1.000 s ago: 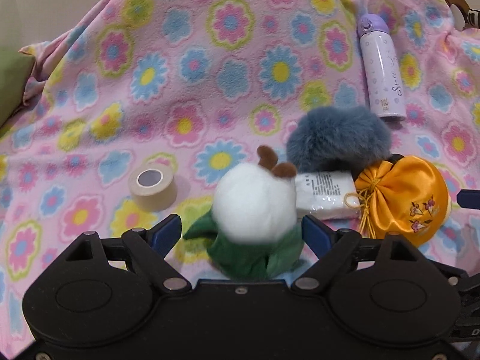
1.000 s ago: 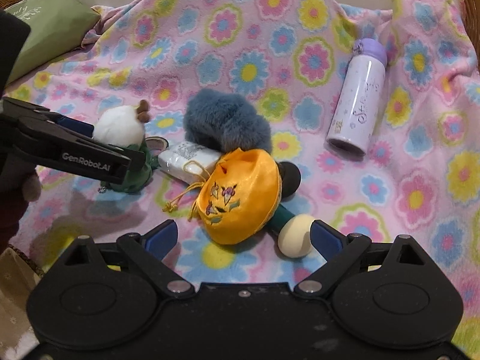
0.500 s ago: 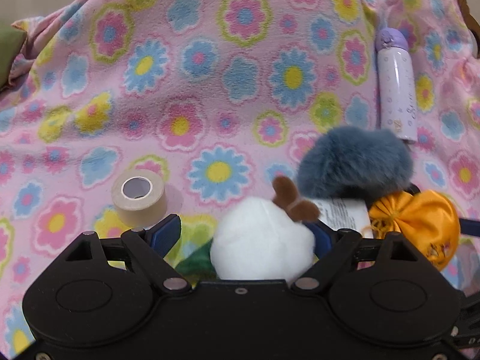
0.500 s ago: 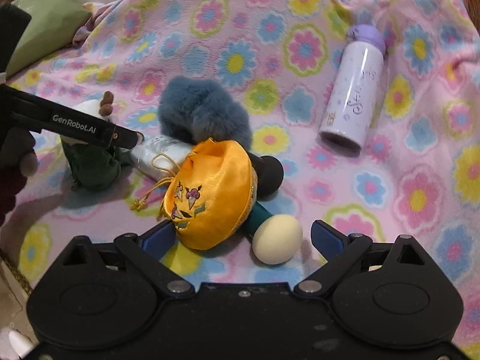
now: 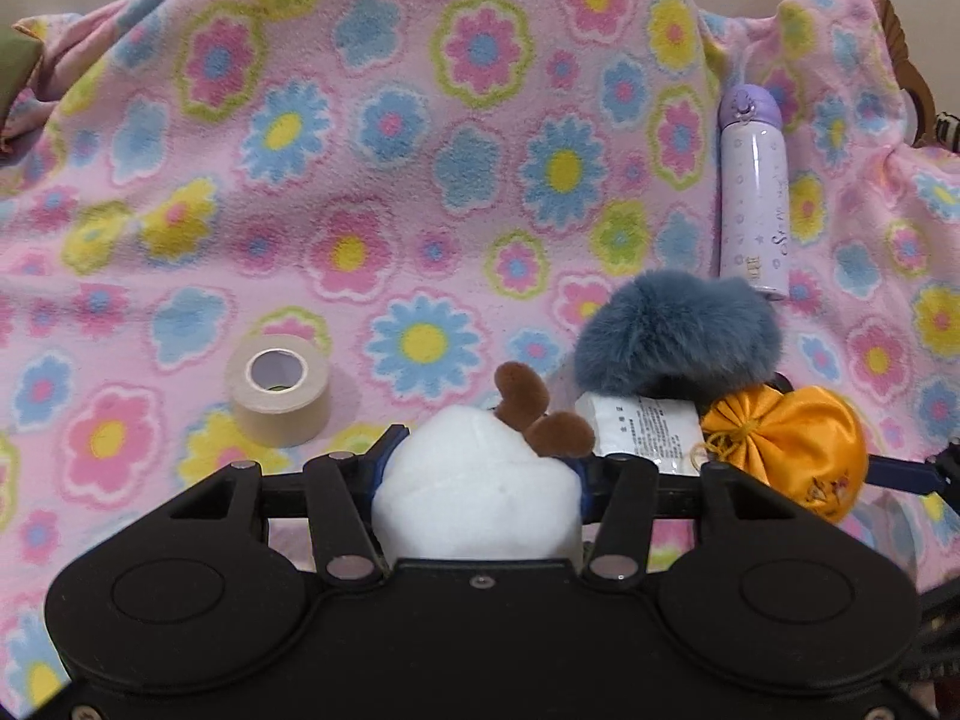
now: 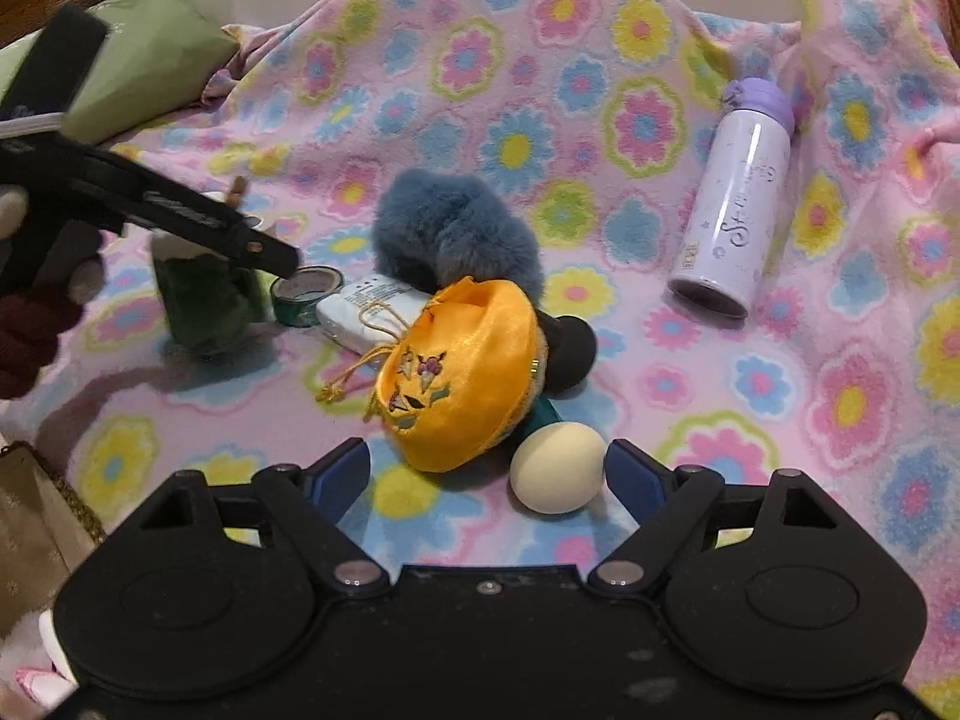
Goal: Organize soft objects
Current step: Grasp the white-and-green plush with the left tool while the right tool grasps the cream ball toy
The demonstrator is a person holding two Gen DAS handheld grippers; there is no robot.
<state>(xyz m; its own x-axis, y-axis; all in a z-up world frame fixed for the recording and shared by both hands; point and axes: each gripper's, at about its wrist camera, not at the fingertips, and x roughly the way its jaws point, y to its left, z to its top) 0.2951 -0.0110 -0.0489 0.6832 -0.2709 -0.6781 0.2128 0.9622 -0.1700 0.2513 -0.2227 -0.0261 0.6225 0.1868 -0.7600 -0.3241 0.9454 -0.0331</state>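
Observation:
A white plush toy (image 5: 474,498) with brown antlers and a green body (image 6: 198,306) stands on the flowered blanket (image 5: 420,180). My left gripper (image 5: 486,462) is closing, and its blue pads press on both sides of the plush's white head. In the right wrist view an orange satin pouch (image 6: 462,378) lies on a massager with a cream ball end (image 6: 558,468). My right gripper (image 6: 489,474) is closing just short of the pouch and the ball, with its pads clear of both. A blue-grey fluffy piece (image 5: 678,342) and a white packet (image 5: 642,432) lie behind the pouch.
A beige tape roll (image 5: 279,390) sits left of the plush. Toward the back right lies a purple bottle (image 6: 732,210) on its side. A green cushion (image 6: 138,78) and a wicker basket (image 6: 66,72) are at the far left. A person's hand (image 6: 36,324) holds the left gripper.
My left gripper moved forward around the plush and its jaws closed onto the white head. The right gripper's jaws narrowed a little and the pouch and cream ball now sit nearer to them.

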